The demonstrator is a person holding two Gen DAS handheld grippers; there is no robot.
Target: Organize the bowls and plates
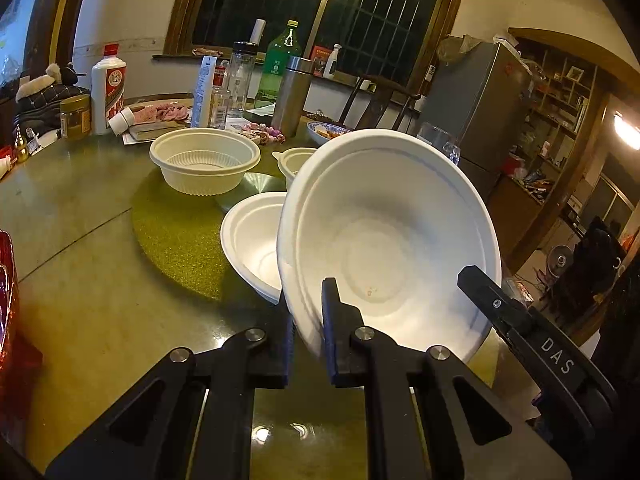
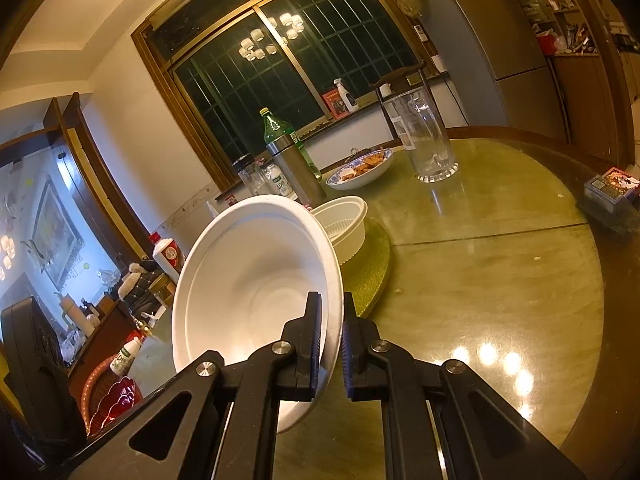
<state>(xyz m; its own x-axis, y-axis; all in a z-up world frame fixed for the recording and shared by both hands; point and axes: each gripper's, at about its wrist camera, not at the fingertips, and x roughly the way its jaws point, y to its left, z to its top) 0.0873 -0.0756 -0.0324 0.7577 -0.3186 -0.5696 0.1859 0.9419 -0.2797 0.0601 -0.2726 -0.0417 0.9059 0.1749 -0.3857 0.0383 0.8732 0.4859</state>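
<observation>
Pinching a white bowl (image 1: 384,240) by its rim from two sides: left gripper (image 1: 308,308) nearly shut on the near lower edge, right gripper (image 2: 331,300) nearly shut on the opposite edge, each with only the thin rim between its pads. Carrying the bowl tilted steeply, open side facing back toward the cameras, lifted clear of the table (image 1: 100,300).

Judging by the layout, probably heading for the second white bowl (image 1: 252,240), sitting upright on the edge of the green mat (image 1: 176,232), just beside and below the held one. Seeming to be mid-carry, with nesting not yet done.

Doing it well:
- Tipping the bowl back to level before lowering, both hands turning together, avoiding any twist across the flimsy rim.
- Centring it over the lower bowl, checking from the left wrist view, where both rims are showing.
- Lowering straight down, not sliding in from the side, so as not to be shoving the light lower bowl off the mat.
- Steering clear of the ribbed bowl (image 1: 204,160) and the small bowl (image 1: 296,160) behind.
- Opening both grippers only once seated, and together.
</observation>
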